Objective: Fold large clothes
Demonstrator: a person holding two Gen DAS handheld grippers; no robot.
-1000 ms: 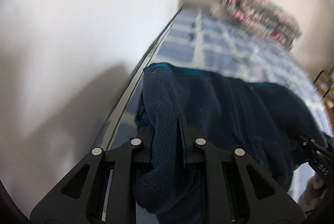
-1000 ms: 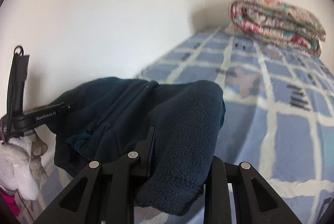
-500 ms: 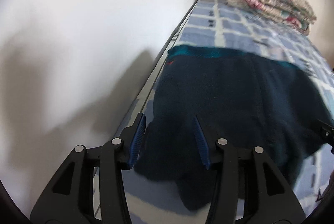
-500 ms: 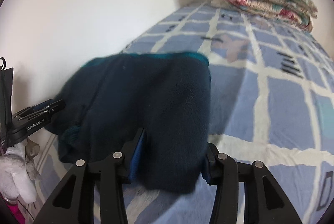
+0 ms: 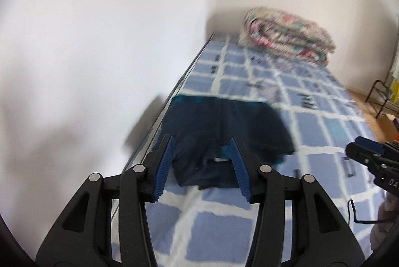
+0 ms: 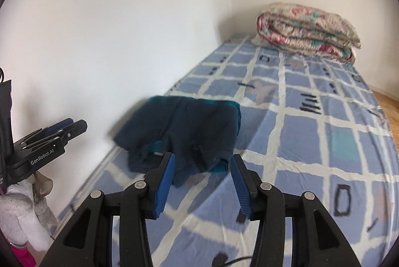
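A dark navy fleece garment (image 5: 219,132) with teal trim lies folded in a compact pile on the blue checked bed sheet (image 5: 324,132), close to the wall-side edge. It also shows in the right wrist view (image 6: 184,130). My left gripper (image 5: 202,142) is open and empty, held back from the pile's near edge. My right gripper (image 6: 202,158) is open and empty, also just short of the pile. The right gripper appears at the right of the left wrist view (image 5: 369,155); the left gripper appears at the left of the right wrist view (image 6: 49,137).
A rolled floral quilt (image 5: 286,40) (image 6: 306,30) lies at the far end of the bed. A white wall (image 5: 99,42) runs along the bed's left side. Wooden floor and a black metal rack (image 5: 381,97) are beyond the right edge.
Both grippers were shut on the fleece a second ago. They opened, let it drop onto the bed, and have pulled back and up from the folded pile.
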